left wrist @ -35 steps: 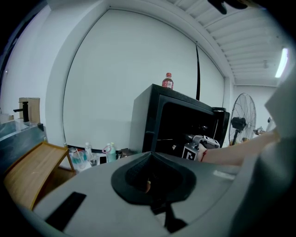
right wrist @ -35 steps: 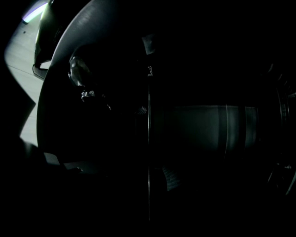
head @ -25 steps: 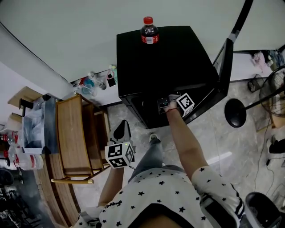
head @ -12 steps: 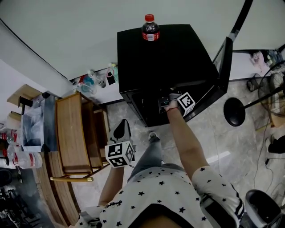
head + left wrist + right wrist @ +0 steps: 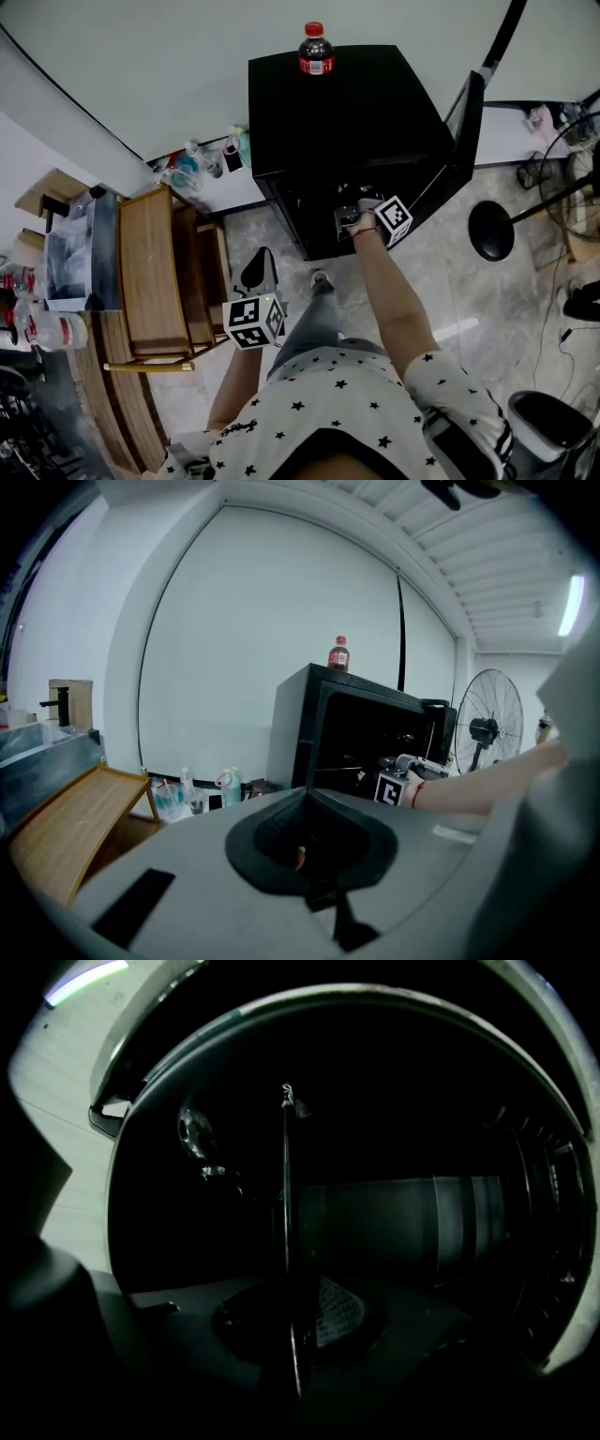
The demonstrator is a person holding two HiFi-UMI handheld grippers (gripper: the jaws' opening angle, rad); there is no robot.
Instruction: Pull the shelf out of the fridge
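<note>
Wooden stand sits at nine o'clock of the left claw, which hangs in the air with its jaws pressed together on nothing. The black fridge stands at twelve o'clock, well apart from that claw, with a cola bottle upright on its top and its door swung open at three o'clock. The right claw reaches inside. In the dim interior it seems narrowly clamped on the front edge of the shelf, which sits inside the fridge.
</note>
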